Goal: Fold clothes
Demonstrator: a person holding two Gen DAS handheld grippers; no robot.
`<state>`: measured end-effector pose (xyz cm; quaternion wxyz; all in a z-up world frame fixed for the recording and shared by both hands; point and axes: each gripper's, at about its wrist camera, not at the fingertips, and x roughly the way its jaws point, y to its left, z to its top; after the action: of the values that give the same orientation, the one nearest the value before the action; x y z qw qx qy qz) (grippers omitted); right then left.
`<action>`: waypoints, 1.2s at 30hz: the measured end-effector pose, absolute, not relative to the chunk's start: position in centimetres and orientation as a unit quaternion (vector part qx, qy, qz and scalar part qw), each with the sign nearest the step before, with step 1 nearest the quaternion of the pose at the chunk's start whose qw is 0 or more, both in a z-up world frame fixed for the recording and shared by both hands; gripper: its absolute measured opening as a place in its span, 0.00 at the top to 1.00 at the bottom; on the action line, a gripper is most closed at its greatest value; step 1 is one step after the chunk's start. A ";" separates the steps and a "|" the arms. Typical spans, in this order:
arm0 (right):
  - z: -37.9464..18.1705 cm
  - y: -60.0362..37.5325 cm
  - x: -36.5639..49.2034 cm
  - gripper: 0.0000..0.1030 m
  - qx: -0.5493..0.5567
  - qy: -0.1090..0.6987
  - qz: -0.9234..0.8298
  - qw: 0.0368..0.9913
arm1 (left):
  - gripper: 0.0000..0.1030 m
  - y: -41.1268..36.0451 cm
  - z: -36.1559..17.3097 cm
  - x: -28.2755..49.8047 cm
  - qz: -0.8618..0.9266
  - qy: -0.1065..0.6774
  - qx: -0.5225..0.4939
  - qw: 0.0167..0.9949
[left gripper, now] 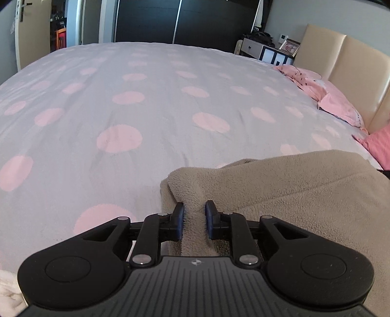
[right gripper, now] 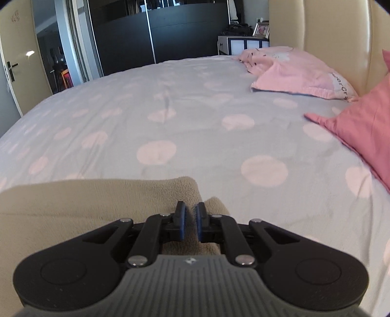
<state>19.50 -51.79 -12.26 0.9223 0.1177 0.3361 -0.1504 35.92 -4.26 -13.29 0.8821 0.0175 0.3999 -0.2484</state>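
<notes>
Left wrist view: the left gripper [left gripper: 194, 211] is clamped on a bunched fold of the beige fleece [left gripper: 304, 195], its blue pads pressing the fabric from both sides. The fleece spreads to the right and lies on the near edge of the bed [left gripper: 146, 102], whose white cover carries pink dots. Ahead and to the left the cover is bare and flat, giving wide room out to the far edge. At right, a pink pillow [left gripper: 341, 102] lies against the cream headboard [left gripper: 346, 56]; the writing on its edge is too small to read. A nightstand [left gripper: 265, 51] with a closed drawer stands beyond the bed's far corner, a framed picture [left gripper: 291, 46] on top. Dark wardrobe doors [left gripper: 175, 19] fill the back wall.

Right wrist view: the right gripper [right gripper: 190, 209] is nearly together, pinching a thin edge of the fleece [right gripper: 73, 207], which stretches off to the left on the near part of the bed [right gripper: 170, 97]. Open cover runs ahead. The pillow [right gripper: 297, 73] at the headboard [right gripper: 316, 24] bears partial lettering, roughly "erGr". A darker pink cushion [right gripper: 360, 126] sits at the right edge.
</notes>
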 end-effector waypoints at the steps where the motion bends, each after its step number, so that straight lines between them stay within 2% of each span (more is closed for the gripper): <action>1: -12.3 -51.8 19.5 0.90 0.119 0.337 -0.151 0.922 | 0.83 -4.4 -13.2 35.9 -0.246 0.402 0.019 0.882; 3: -12.1 -51.6 19.5 0.90 0.119 0.338 -0.152 0.921 | 0.78 -4.4 -13.1 36.0 -0.236 0.407 0.016 0.882; 6: -11.7 -51.5 19.2 0.85 0.125 0.333 -0.155 0.922 | 0.61 -4.1 -12.4 35.6 -0.211 0.401 0.018 0.891; 7: -11.5 -51.5 18.8 0.82 0.127 0.329 -0.156 0.923 | 0.60 -3.9 -12.0 35.3 -0.209 0.394 0.018 0.895; 8: -11.1 -51.6 18.5 0.71 0.129 0.327 -0.158 0.923 | 0.60 -3.7 -11.6 34.9 -0.208 0.388 0.017 0.898; 9: -10.7 -51.8 18.1 0.65 0.130 0.325 -0.159 0.923 | 0.57 -3.5 -11.1 34.6 -0.205 0.384 0.017 0.900; 11: -9.8 -52.1 17.2 0.34 0.136 0.319 -0.160 0.924 | 0.50 -3.1 -10.1 34.0 -0.196 0.382 0.021 0.903; 12: -9.2 -52.4 16.7 0.29 0.144 0.314 -0.157 0.925 | 0.45 -2.9 -9.6 33.8 -0.195 0.382 0.021 0.903; 17: -7.5 -54.0 14.1 0.23 0.187 0.322 -0.126 0.920 | 0.44 -2.3 -8.5 32.9 -0.194 0.409 0.020 0.891; 30: -9.5 -56.4 11.5 0.23 0.262 0.421 -0.045 0.867 | 0.42 -0.8 -9.5 31.7 -0.240 0.496 0.013 0.834; 32: -10.2 -56.9 11.5 0.23 0.273 0.432 -0.037 0.859 | 0.40 -0.2 -10.3 31.8 -0.248 0.504 -0.005 0.827; 36: -11.7 -57.4 11.5 0.22 0.301 0.440 -0.023 0.846 | 0.30 0.8 -12.0 32.7 -0.257 0.518 -0.050 0.814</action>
<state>11.54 -57.42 -11.66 0.8457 0.3009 0.4401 -0.0227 32.71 0.82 -12.04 0.8141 -0.0502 0.5183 -0.2572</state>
